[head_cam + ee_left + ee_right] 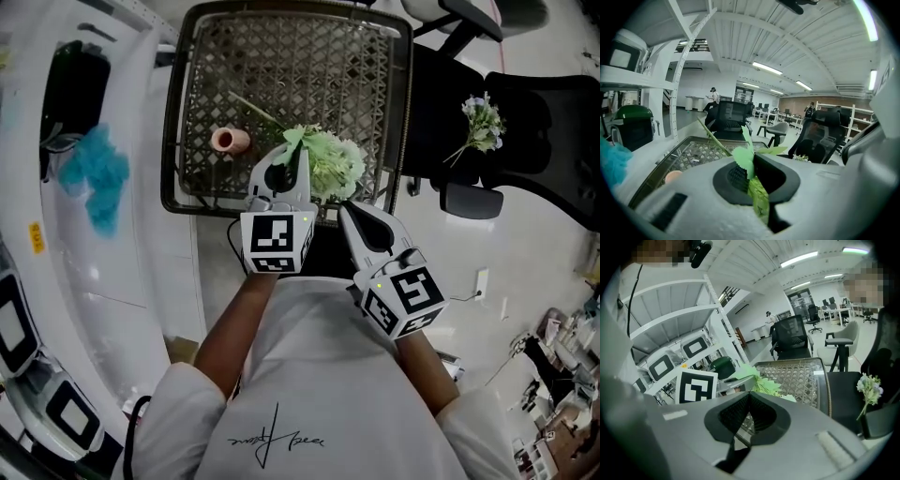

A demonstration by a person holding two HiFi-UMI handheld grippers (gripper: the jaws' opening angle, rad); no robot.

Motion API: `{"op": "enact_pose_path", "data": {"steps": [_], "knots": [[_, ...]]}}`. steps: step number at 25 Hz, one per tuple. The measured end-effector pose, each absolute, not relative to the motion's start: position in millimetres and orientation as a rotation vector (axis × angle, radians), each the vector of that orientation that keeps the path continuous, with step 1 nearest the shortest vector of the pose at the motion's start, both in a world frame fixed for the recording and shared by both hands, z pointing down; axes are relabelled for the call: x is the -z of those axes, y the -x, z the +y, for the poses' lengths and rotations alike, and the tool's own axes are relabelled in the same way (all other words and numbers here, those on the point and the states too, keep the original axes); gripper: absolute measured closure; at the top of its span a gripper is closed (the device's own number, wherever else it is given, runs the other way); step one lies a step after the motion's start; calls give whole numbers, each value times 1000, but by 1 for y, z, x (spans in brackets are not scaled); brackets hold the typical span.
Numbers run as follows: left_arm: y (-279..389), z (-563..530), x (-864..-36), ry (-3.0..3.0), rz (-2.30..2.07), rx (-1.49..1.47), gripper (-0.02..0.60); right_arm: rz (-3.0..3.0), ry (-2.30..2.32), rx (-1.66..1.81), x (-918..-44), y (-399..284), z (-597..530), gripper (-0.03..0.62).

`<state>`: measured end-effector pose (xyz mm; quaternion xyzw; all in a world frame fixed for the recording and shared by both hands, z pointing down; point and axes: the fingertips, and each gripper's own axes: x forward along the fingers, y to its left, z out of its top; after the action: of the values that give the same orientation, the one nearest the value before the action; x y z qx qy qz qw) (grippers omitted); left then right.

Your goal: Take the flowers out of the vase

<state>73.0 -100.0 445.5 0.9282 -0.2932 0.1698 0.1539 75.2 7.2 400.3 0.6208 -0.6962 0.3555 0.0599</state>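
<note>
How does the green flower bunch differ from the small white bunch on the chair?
The green flower bunch is bigger and clamped in the left gripper above the wire basket; the white bunch is smaller and lies loose on the black chair, touched by neither gripper. Both are outside the pink vase.

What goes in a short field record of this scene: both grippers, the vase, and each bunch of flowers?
left gripper: shut on the green flower bunch, over the near edge of the mesh tray
right gripper: shut, nothing between its jaws
pink vase: in the mesh tray, apart from the green flower bunch
white bouquet: lying on the black chair, right of the tray
</note>
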Motion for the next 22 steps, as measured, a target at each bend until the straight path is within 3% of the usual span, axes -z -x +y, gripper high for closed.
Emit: {"op": "enact_pose_path", "data": {"steps": [22], "knots": [[-84,-116,-526,-2609,-719,-706,575,-2005,-1896,-1180,-432,-85,4,589]]}}
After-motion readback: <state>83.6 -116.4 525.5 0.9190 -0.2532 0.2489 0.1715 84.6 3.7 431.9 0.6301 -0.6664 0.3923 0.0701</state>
